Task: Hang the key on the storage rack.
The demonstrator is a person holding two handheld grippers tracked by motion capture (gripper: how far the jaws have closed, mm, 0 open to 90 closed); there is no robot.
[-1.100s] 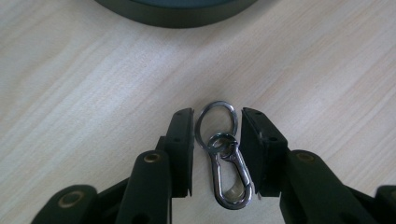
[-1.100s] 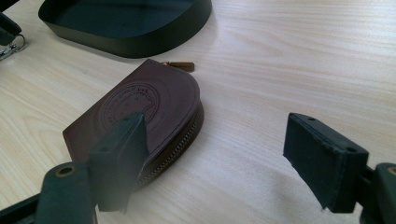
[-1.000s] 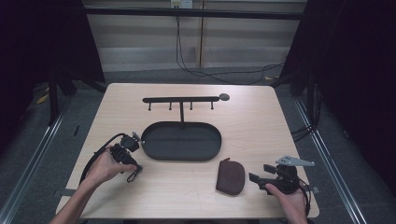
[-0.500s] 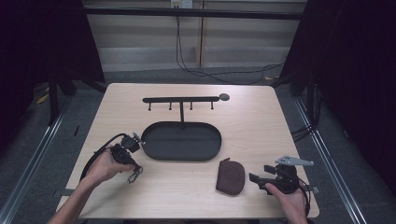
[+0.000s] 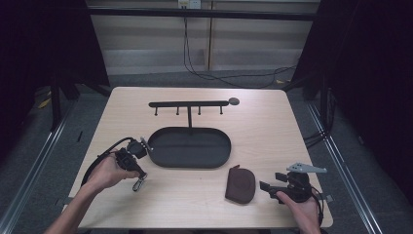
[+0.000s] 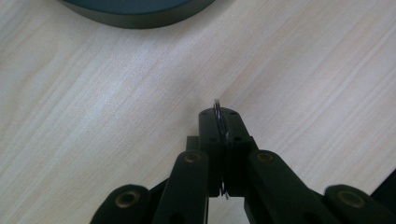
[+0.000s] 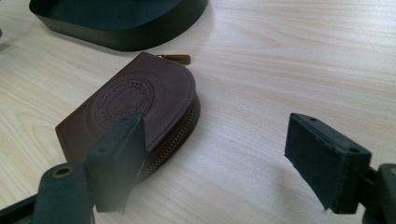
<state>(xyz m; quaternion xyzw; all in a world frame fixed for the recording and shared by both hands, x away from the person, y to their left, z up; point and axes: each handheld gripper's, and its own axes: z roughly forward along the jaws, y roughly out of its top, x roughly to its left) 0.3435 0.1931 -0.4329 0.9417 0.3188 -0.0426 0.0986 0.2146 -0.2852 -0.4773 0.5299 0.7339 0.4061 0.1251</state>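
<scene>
High view: pale wooden table (image 5: 272, 131) seen from above, with a dark oval tray (image 5: 190, 147) at centre and a black hook rack (image 5: 189, 104) standing behind it. Left hand-held gripper (image 5: 137, 176) low at the tray's left end, pointing down at the table, a small metal key ring (image 5: 138, 185) at its tip, lying on or just above the wood. Right hand-held gripper (image 5: 267, 186) resting near the front right edge, aimed at a brown leather coin pouch (image 5: 240, 184) just beside it.

Left gripper view: black jaws just now closed, pinching a thin metal ring (image 6: 218, 117) edge-on between the pads, only a sliver standing proud above them. Wood grain beneath, and the tray's rim (image 6: 135, 16) across the top.

Right gripper view: jaws standing wide apart with nothing between them. Pouch (image 7: 140, 100) lying flat on the table, partly behind one jaw, not touched as far as can be told, embossed round emblem on top, zip pull (image 7: 176, 58) pointing towards the tray (image 7: 116, 21).

Likely risks: a hold this shallow on thin, smooth wire could slip, letting the ring twist out or drop during a lift towards a hook. Anything hanging below could swing and snag the tray's rim. An open jaw pushed forward could shove the pouch instead of closing round it
</scene>
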